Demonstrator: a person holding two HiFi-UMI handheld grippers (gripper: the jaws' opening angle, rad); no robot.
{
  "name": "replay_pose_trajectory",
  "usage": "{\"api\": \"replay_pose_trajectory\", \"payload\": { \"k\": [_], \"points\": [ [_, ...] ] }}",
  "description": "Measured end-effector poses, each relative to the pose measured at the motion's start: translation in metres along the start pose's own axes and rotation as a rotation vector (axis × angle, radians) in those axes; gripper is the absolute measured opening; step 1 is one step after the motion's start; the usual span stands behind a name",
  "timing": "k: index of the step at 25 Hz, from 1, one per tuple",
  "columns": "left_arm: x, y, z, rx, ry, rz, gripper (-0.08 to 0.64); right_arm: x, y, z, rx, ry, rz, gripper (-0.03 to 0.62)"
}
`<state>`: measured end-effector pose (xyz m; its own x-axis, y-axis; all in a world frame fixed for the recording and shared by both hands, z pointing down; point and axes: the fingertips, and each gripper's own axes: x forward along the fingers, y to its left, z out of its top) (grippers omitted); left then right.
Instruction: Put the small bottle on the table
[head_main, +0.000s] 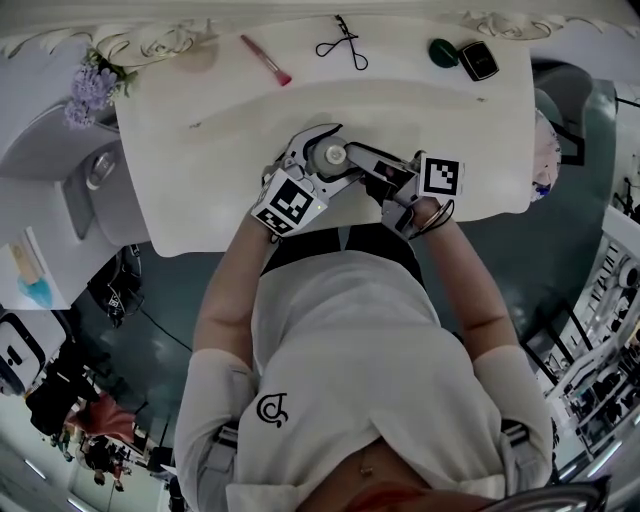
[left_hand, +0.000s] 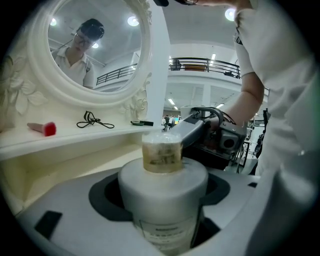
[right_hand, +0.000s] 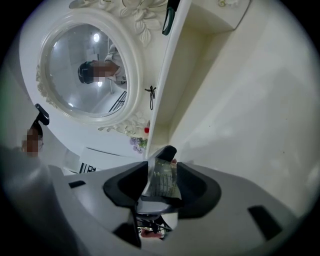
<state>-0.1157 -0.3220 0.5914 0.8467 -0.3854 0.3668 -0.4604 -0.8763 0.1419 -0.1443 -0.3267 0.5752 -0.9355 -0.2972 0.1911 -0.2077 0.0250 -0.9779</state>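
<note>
A wide white jar (left_hand: 162, 200) stands upright between the jaws of my left gripper (head_main: 318, 152), which is shut on it. A small clear bottle (left_hand: 161, 152) with yellowish contents and a clear cap pokes out of the jar's top. My right gripper (head_main: 352, 160) comes in from the right above the white dressing table (head_main: 200, 180). Its pads sit against both sides of the small bottle (right_hand: 162, 179). Both grippers meet near the table's front edge, just in front of the person's body.
On the raised back shelf lie a pink-tipped brush (head_main: 266, 60), an eyelash curler (head_main: 343, 43), a green compact (head_main: 443, 52) and a dark case (head_main: 478, 60). Purple flowers (head_main: 92, 85) sit at the far left. An ornate round mirror (left_hand: 95, 50) stands behind.
</note>
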Motion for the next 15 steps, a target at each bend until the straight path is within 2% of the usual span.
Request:
{"api": "replay_pose_trajectory", "payload": {
  "k": [9,15],
  "points": [
    [0.009,0.0,-0.01,0.059,0.091,0.01,0.356,-0.005,-0.014,0.001,0.024,-0.021,0.005,0.189],
    [0.009,-0.001,-0.01,0.063,0.093,0.002,0.354,-0.004,-0.014,-0.001,0.034,-0.02,0.009,0.198]
  ]
}}
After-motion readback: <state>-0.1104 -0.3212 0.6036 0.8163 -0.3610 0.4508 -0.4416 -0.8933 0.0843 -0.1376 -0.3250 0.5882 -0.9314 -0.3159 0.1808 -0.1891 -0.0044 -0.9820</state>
